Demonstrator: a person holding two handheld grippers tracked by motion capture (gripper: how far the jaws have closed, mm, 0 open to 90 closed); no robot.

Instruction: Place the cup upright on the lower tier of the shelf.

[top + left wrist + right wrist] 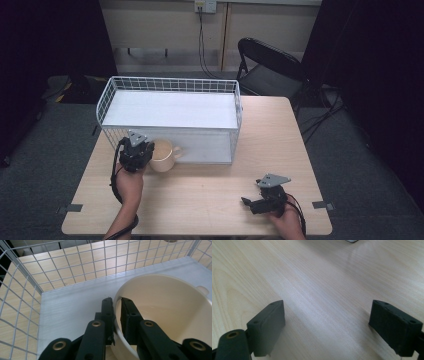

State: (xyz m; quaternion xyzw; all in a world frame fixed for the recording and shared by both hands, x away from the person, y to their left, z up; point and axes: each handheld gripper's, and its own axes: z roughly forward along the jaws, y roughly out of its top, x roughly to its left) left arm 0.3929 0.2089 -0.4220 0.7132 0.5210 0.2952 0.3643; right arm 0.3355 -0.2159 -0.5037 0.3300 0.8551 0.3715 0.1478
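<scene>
A: Step in hand?
B: Left gripper (117, 305) clamped across the rim of the cream mug (163, 155), held at the wire basket's (106, 95) front-left corner. Likely next: lower it onto the basket floor, then release.
A: Count?
B: One mug, one basket, two grippers; right gripper (327, 327) spread wide, empty, near the table's (210, 195) front-right corner.

a black folding chair (270, 62) stands behind the wooden table (280, 145), cables beside it.
</scene>
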